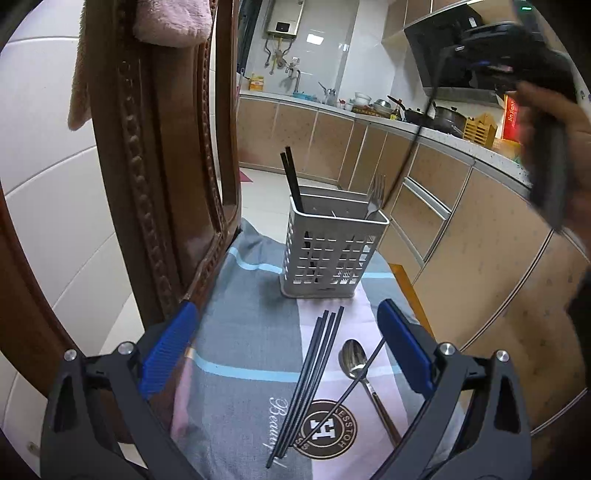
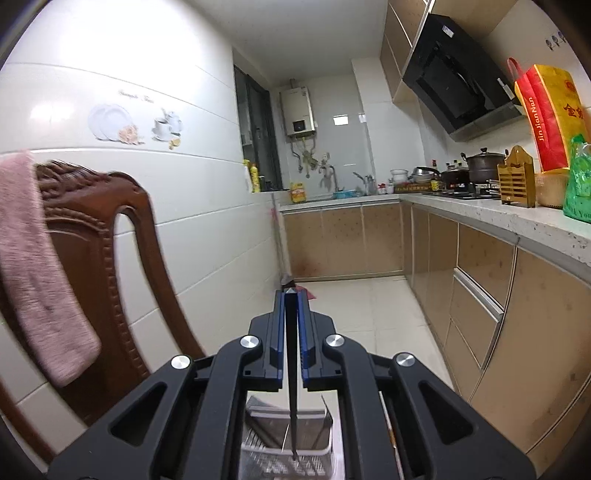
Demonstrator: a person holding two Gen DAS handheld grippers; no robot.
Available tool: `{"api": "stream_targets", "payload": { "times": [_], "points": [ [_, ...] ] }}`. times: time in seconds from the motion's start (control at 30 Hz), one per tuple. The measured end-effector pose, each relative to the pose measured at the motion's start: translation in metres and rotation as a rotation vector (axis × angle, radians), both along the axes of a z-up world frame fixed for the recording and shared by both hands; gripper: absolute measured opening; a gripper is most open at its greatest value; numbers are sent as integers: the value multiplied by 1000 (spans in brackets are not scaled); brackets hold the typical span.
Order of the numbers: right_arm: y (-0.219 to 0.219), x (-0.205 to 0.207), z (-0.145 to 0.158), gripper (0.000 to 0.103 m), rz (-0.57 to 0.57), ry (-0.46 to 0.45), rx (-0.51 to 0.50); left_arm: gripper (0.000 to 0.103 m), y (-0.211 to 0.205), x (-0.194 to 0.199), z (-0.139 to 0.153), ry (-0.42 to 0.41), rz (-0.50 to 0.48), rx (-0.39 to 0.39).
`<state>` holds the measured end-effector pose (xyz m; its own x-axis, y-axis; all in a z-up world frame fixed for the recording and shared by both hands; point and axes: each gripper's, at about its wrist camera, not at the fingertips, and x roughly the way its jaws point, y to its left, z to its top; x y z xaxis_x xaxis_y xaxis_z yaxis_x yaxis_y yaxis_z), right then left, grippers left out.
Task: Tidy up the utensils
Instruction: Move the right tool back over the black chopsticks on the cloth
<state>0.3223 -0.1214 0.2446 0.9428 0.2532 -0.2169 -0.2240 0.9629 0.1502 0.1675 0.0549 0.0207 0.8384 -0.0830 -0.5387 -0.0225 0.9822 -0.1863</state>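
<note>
A white slotted utensil caddy [image 1: 332, 251] stands on a patterned cloth [image 1: 243, 332] and holds black chopsticks [image 1: 291, 177] and a fork [image 1: 375, 195]. Several black chopsticks [image 1: 314, 369] and a metal spoon [image 1: 354, 363] lie on the cloth in front of it. My left gripper [image 1: 288, 354] is open and empty, just above the loose chopsticks and spoon. My right gripper [image 2: 291, 295] is shut on a black chopstick [image 2: 291, 369] that hangs down over the caddy [image 2: 288, 439]. The right gripper's body shows at the top right of the left wrist view [image 1: 517, 55].
A carved wooden chair back [image 1: 159, 166] with a pink towel [image 1: 173, 22] stands close on the left. Kitchen cabinets [image 1: 461, 229] and a counter with pots [image 2: 480, 166] run along the right. A tiled floor [image 2: 351, 302] lies beyond.
</note>
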Motion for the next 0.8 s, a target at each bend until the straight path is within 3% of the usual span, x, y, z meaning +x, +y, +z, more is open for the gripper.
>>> {"api": "stream_targets", "payload": {
  "times": [0.27, 0.57, 0.63, 0.7, 0.8],
  "points": [
    [19, 62, -69, 7, -89, 66, 19, 97, 8, 3, -5, 6, -13, 17],
    [4, 64, -147, 9, -72, 225, 131, 97, 10, 10, -8, 38, -27, -19],
    [-1, 56, -155, 21, -45, 262, 125, 97, 13, 12, -9, 51, -26, -43],
    [-8, 44, -160, 53, -28, 278, 139, 97, 13, 14, -10, 56, -22, -46],
    [-25, 13, -165, 57, 8, 292, 168, 97, 10, 14, -11, 60, -25, -38]
  ]
}}
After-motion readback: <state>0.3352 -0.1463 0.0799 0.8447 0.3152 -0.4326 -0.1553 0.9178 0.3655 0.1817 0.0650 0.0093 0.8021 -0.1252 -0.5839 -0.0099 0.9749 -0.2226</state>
